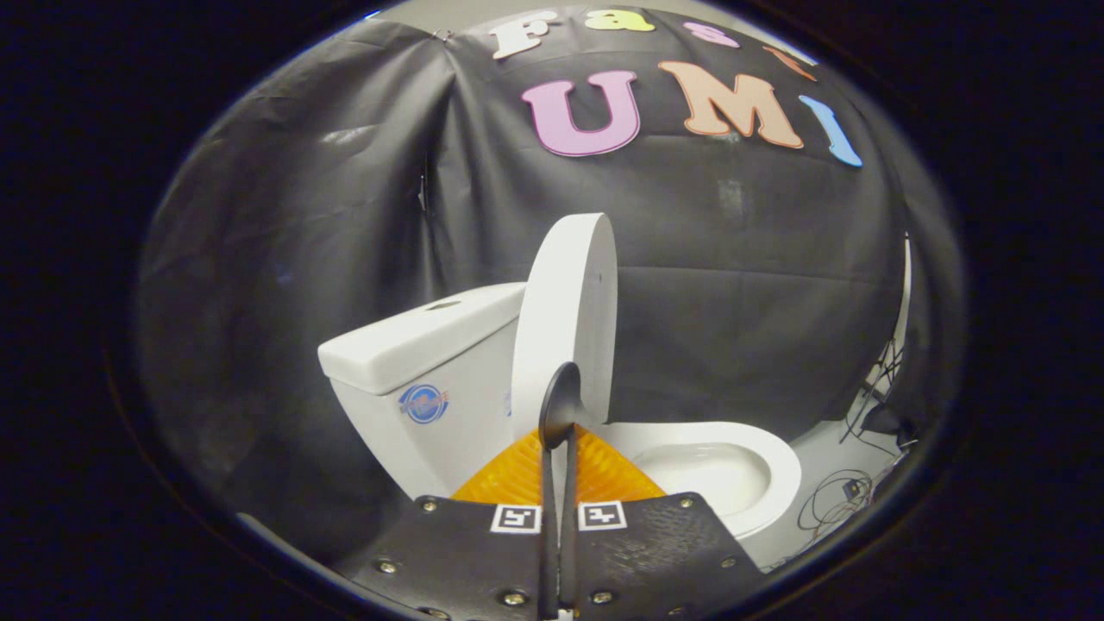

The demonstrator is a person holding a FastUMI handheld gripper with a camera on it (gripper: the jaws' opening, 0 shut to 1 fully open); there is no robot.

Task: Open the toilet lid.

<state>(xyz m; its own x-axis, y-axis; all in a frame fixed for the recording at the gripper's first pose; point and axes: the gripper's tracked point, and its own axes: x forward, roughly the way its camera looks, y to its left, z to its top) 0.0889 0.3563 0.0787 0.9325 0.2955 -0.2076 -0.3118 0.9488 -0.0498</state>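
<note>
Now toilet lid upright just beyond hand-held gripper, fingers clenched together, grasping nothing

Black cloth wall, pale floor with loose cables

Lower part of the raised toilet lid hidden behind the claw, with its two fingers pressed close together just in front of it; cannot tell whether touching the lid or anything held between. Hinge of the lid covered by the fingers. Near side of the toilet bowl and its seat rim cut off by the claw body. Base of the cistern lost in the dark folds of the booth cloth. Round sticker on the cistern side too small to make out. Cables on the floor beyond the bowl small and tangled, with their ends hidden
</note>
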